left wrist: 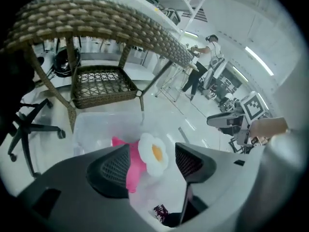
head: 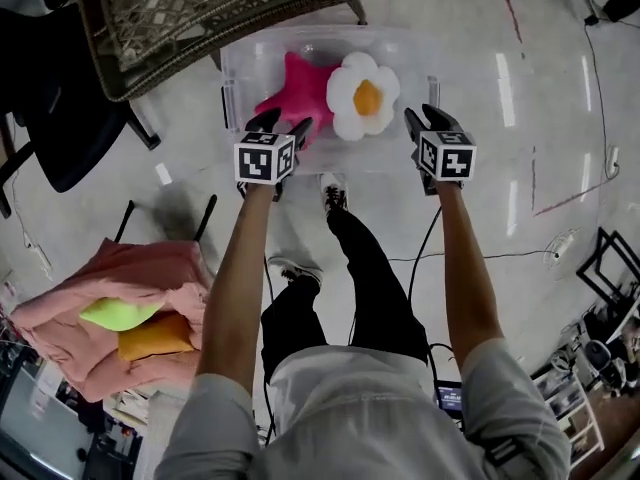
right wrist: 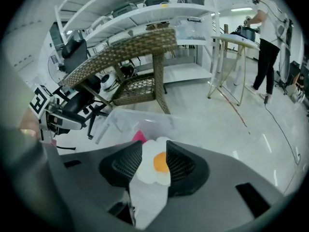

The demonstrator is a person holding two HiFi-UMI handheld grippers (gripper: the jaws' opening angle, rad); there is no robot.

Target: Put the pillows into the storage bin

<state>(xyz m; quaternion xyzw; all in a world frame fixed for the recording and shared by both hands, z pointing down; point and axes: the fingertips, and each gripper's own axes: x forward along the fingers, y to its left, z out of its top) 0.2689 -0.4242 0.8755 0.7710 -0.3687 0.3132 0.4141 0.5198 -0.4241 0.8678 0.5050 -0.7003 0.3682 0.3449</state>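
A clear storage bin [head: 232, 68] stands on the floor ahead of me. Inside it lie a pink star pillow [head: 300, 86] and a white flower pillow [head: 363, 93] with an orange centre. My left gripper [head: 282, 123] hovers at the bin's near edge beside the star pillow, jaws wide apart and empty. My right gripper [head: 422, 116] hangs at the bin's near right corner, also open and apart from the flower pillow. In the left gripper view both pillows [left wrist: 154, 153] show beyond the jaws. The flower pillow [right wrist: 157, 166] shows beyond the jaws in the right gripper view too.
A wicker chair [head: 200, 18] stands just behind and left of the bin. At lower left, a pink cloth [head: 90, 353] holds a green pillow [head: 120, 313] and an orange pillow [head: 155, 336]. A black office chair [head: 60, 118] is at the far left. Cables trail across the floor at right.
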